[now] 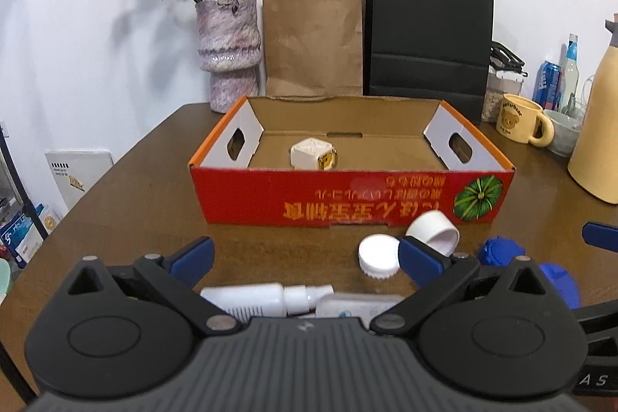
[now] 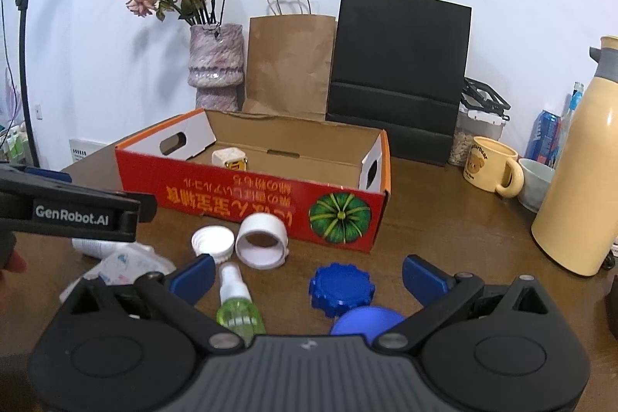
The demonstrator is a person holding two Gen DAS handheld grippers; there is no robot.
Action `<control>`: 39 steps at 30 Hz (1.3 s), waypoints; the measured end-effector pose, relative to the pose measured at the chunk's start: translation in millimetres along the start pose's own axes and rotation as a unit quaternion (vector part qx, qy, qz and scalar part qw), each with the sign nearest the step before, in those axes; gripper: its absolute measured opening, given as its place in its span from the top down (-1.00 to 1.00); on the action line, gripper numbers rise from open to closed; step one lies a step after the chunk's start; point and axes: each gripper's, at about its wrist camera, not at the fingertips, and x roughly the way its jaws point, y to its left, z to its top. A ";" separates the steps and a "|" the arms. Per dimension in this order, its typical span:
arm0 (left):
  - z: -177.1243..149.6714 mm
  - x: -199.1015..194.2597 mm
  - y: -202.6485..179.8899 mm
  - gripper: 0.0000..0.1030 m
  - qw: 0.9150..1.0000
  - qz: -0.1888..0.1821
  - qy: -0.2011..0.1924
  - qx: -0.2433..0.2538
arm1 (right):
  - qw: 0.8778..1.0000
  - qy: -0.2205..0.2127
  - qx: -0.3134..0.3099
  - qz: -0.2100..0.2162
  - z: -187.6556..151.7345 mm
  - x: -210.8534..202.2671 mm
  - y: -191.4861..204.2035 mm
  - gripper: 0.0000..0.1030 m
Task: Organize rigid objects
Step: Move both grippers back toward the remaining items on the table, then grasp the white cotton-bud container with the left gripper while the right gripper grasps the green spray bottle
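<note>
Risk, as I judge it: the ribbed blue cap (image 2: 342, 290) is flat and low, so gripper fingers could skid it across the bench (image 2: 444, 219) into the red box (image 2: 270, 195). The right gripper (image 2: 309, 277) hovers spread and empty, cap at 12 o'clock. The left gripper (image 1: 305, 257), likewise released, hangs over a white spray bottle (image 1: 266, 298).

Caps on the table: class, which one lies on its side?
The tall white cap, beside the red box: its opening faces sideways. The ridged white cap and blue toothed cap lie flat.
</note>
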 end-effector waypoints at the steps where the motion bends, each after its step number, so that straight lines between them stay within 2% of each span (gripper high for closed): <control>1: -2.1 -0.9 -0.7 -1.00 1.000 0.000 0.002 0.000 | 1.000 0.001 0.000 0.000 -1.9 -0.9 -0.5 -1.00; 18: -34.7 1.3 -8.7 -1.00 0.999 -0.009 0.039 0.010 | 1.000 0.021 -0.014 0.008 -30.2 -11.2 -3.2 -1.00; 36: -49.7 13.0 -20.6 -1.00 0.998 -0.028 0.052 0.019 | 1.000 0.027 -0.006 0.007 -45.1 -6.9 -4.5 -1.00; 39: -51.1 13.9 -21.5 -0.90 0.998 -0.035 0.052 0.021 | 1.000 0.023 -0.002 0.006 -46.4 -6.7 -4.2 -1.00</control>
